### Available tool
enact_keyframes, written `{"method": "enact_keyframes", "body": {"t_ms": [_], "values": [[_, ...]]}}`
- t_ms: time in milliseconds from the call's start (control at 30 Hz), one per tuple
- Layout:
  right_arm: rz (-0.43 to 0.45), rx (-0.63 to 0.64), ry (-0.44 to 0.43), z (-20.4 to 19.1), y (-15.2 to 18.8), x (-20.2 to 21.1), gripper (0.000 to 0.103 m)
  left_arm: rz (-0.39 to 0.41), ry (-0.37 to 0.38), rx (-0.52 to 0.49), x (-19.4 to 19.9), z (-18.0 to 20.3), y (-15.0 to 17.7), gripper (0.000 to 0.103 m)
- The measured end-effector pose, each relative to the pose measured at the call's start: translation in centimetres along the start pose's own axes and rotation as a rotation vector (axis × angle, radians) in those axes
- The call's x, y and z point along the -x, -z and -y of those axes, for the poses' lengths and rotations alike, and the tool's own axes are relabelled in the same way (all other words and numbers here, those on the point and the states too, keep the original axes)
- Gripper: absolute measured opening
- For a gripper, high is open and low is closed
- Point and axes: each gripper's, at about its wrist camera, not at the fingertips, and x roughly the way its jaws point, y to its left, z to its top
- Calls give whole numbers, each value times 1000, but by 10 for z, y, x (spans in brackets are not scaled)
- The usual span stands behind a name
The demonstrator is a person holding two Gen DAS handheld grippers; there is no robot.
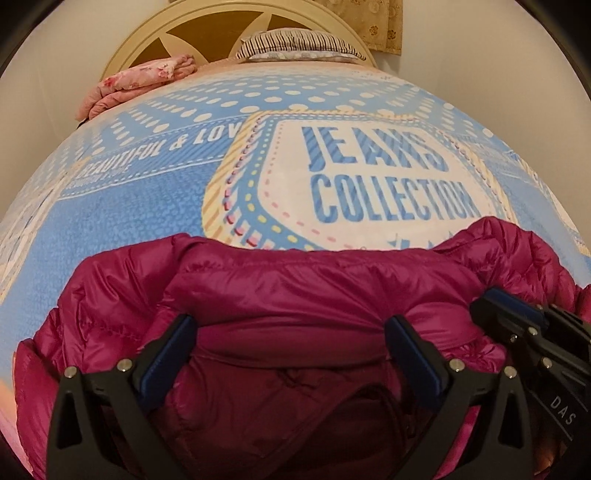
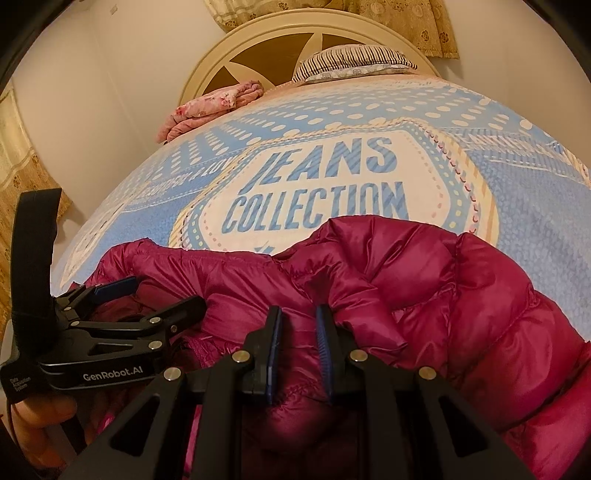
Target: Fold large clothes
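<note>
You have the blue bedspread [image 1: 155,206] as your landmark, spread across the bed with pale dots and a white patch at its middle that reads "JEANS COLLECTION". At its far edge you see a striped pillow [image 1: 295,44] lying against the cream headboard [image 1: 147,40]. Left of that pillow, at the bedspread's far left corner, sits a bunched pink floral blanket [image 1: 136,83]. Above the headboard, beyond the bedspread, a beige flowered curtain [image 2: 402,22] hangs.

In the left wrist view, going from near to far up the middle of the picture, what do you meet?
Left gripper, jaws wide open → magenta puffer jacket → bedspread printed "JEANS COLLECTION" → striped pillow → cream headboard.
</note>
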Motion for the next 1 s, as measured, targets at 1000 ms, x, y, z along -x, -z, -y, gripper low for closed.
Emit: {"method": "enact_keyframes", "body": {"t_ms": [1000], "values": [[-15, 15, 27, -4, 1, -6, 19, 6, -29, -22, -2, 4, 2, 103]]}}
